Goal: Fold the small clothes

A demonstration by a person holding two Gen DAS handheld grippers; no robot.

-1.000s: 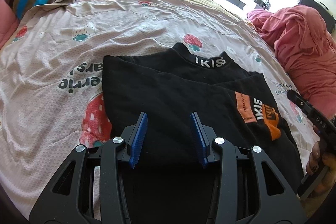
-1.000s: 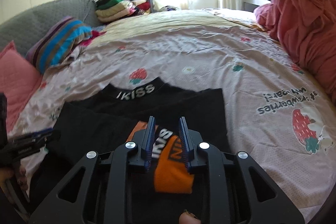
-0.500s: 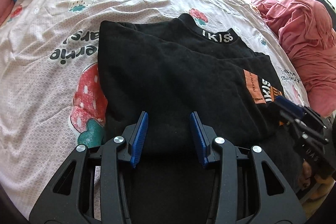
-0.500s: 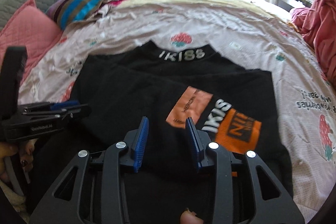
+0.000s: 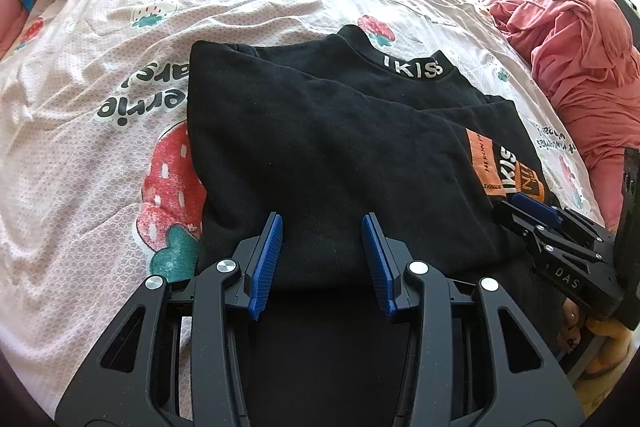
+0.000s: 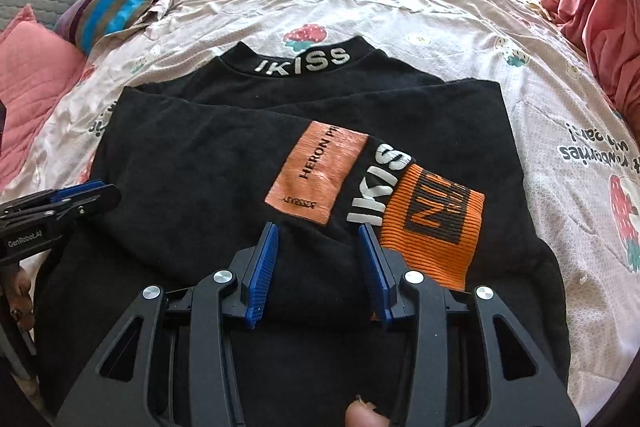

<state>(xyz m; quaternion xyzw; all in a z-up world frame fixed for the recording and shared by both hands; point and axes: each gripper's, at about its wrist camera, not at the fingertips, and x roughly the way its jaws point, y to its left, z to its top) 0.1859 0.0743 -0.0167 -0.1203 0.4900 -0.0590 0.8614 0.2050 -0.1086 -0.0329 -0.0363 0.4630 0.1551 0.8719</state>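
Black sweatshirt [image 6: 224, 163] flat on the strawberry-print bedsheet [image 6: 400, 7], sleeves folded across the front, white "IKISS" on collar and sleeve, orange patch and striped orange cuff [image 6: 434, 227]. Left gripper [image 5: 322, 261] spread over the hem, pinching nothing. Right gripper [image 6: 318, 269] widening, pads clear of the cloth.

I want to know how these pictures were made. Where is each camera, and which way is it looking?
Left wrist: sits on the left gripper, looking down at the black sweater; a hand shows.
Right wrist: sits on the right gripper, its jaws opening, above the orange cuff; a fingertip shows.
Both share the sweater, the strawberry bedspread and each other's gripper.
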